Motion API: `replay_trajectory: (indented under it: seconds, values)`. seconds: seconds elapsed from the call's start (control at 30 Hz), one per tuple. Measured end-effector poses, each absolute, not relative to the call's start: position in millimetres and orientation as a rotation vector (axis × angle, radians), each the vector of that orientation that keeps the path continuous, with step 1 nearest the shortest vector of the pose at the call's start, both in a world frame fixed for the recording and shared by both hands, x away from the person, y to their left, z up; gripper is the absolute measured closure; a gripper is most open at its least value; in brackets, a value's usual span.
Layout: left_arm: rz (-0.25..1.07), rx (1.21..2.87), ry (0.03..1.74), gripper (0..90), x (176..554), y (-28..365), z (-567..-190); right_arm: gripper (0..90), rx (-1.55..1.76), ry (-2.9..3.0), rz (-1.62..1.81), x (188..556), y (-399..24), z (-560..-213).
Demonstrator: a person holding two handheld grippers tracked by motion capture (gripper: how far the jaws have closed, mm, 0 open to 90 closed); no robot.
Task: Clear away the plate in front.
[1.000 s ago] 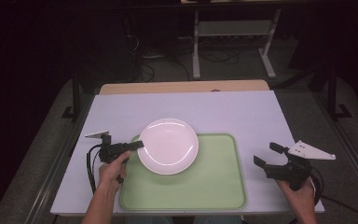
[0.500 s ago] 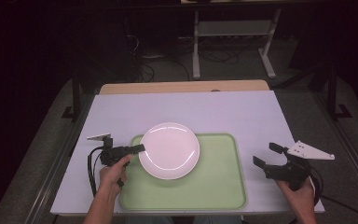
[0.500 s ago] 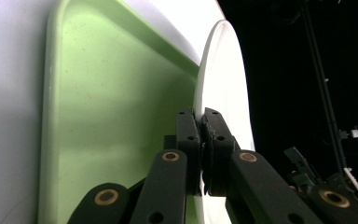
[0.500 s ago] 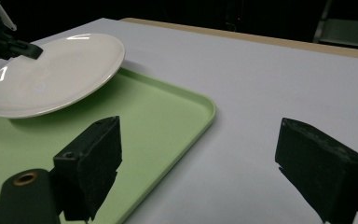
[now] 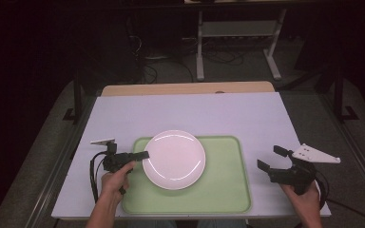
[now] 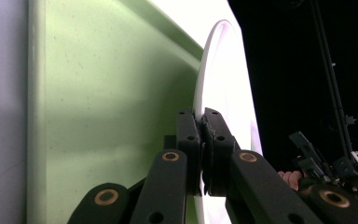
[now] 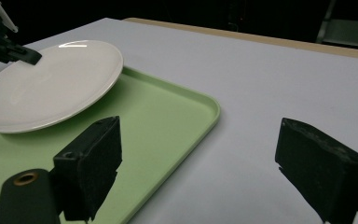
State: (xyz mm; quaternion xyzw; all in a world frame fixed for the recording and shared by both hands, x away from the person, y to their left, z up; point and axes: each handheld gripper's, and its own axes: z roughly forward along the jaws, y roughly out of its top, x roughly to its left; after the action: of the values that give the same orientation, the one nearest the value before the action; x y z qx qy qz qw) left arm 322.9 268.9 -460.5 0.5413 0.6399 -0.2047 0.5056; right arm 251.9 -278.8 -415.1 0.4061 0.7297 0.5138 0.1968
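My left gripper (image 5: 144,155) clamps the plate (image 5: 174,159) by its near rim, over the tray (image 5: 218,190). My right gripper (image 5: 272,158) rests unclenched on the table (image 5: 195,114), right of the tray.

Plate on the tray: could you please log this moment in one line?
left gripper: shut on plate rim | plate: over green tray | right gripper: open, idle

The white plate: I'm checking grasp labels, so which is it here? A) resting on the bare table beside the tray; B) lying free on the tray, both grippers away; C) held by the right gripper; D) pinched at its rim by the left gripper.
D: the left gripper has its jaws shut on the rim of the white plate over the green tray, while the right gripper stands open off to the side.
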Motion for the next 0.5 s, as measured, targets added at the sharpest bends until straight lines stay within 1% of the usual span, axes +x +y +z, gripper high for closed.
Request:
replay_trajectory:
  seconds: [0.2, 0.5]
  values:
    - [-0.501, 1.357, 1.564, 87.5, 324.0, 262.2, -461.6, 13.6, 1.138, 2.042, 1.439, 252.2, -279.1, -415.2]
    - [-0.497, 1.373, 1.603, 87.5, 322.4, 254.4, -460.7, 13.6, 1.123, 2.046, 1.445, 250.0, -278.4, -413.9]
